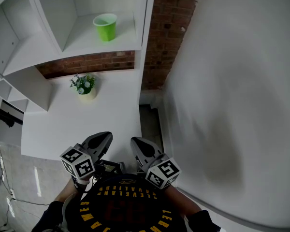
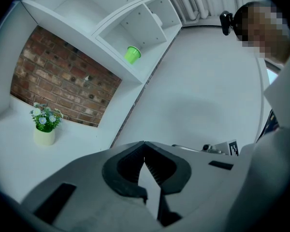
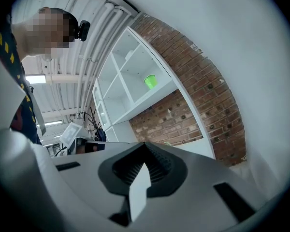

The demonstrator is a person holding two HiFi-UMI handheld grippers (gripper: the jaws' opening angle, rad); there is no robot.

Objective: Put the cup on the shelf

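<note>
The fingers (image 2: 123,167) of the left gripper (image 2: 144,146) are pressed together at the tips, with nothing between them. The fingers (image 3: 123,170) of the right gripper (image 3: 145,146) are likewise closed on nothing.

In the head view both grippers are held close to the person's chest, side by side and a little apart, over the near edge of the white bench (image 1: 87,124). They point away from the body towards the shelf (image 1: 87,45), and their marker cubes (image 1: 78,162) sit nearest the person.

The green cup (image 1: 105,26) stands upright, mouth up, on the shelf board in an open compartment above the brick wall (image 1: 94,63), well apart from both grippers. A small potted plant (image 1: 84,87) sits at the bench's far edge against the brick.
</note>
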